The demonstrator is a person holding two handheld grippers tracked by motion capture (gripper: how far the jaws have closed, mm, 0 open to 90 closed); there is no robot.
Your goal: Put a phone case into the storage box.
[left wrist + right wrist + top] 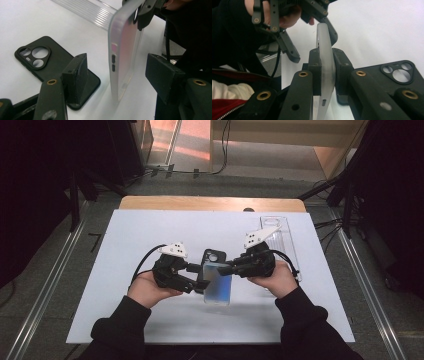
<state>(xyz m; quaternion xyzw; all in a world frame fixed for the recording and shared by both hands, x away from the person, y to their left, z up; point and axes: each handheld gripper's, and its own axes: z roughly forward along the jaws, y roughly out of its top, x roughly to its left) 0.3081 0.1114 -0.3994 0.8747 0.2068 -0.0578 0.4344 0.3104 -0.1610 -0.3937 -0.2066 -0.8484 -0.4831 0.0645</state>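
Observation:
A frosted translucent phone case (217, 284) is held on edge just above the white mat. My right gripper (225, 269) is shut on it; in the right gripper view both pads of the right gripper (325, 72) press its faces near one end of the frosted case (324, 42). My left gripper (120, 75) is open, its jaws standing on either side of the frosted case (122, 45) with gaps on both sides. A black phone case (50, 60) with a triple camera cutout lies flat on the mat beside it, partly under the left jaw. It also shows as the black case (212, 256) between the two grippers.
A clear ribbed plastic tray (280, 237) lies at the far right of the white mat (150, 235). The mat covers a wooden table (210, 202). Metal rails and dark stands flank the table on the floor.

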